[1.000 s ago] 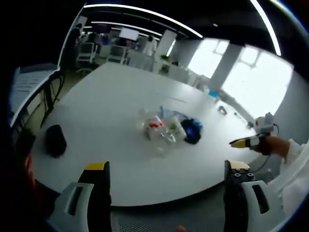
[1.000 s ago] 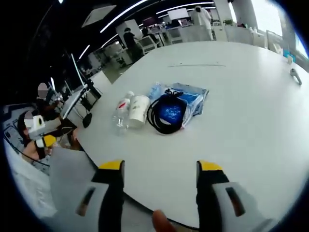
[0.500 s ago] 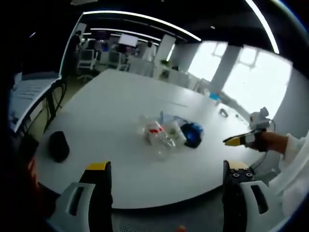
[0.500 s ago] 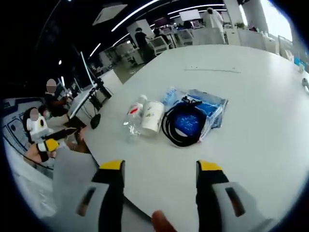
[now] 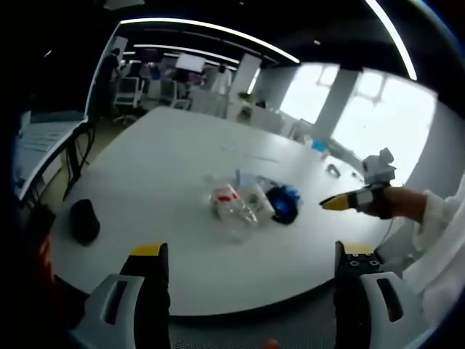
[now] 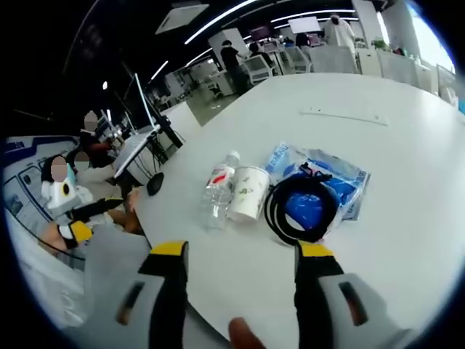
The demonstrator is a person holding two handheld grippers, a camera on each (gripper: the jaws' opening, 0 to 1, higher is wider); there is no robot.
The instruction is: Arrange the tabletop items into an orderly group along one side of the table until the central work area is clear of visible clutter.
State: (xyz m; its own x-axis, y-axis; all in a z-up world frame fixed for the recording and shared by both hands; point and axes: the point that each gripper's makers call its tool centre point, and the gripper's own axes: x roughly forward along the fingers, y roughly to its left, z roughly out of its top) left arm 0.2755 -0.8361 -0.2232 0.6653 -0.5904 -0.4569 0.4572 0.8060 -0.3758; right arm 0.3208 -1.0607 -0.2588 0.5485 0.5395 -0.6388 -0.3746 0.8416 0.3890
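Both grippers hover off the near edge of the round white table [image 6: 407, 109], jaws spread wide and holding nothing: left gripper [image 5: 247, 254] and right gripper [image 6: 240, 251]. The clutter sits in one tight cluster toward the table's middle. The right gripper view gives the clear look: a clear plastic water bottle [image 6: 216, 190] with a red label lies on its side, touching a white paper cup [image 6: 247, 192] with a green print, also on its side; just beside the cup a coiled black cable [image 6: 299, 207] lies on top of a blue plastic bag [image 6: 347, 180]. In the left gripper view the same cluster is small and blurred, bottle [image 5: 227, 206], cup [image 5: 258, 200] and cable with bag [image 5: 283, 203] packed together, but this view adds a small black object [image 5: 85, 220] near the table's left edge, well apart from the cluster; cannot tell what it is. The left gripper view also catches the right gripper [image 5: 349, 200] coming in from the right, yellow tips pointing at the cluster, held by a hand in a white sleeve [image 5: 439, 218]. The right gripper view catches the left gripper [image 6: 76, 231] at the far left. Office desks and chairs fill the background.
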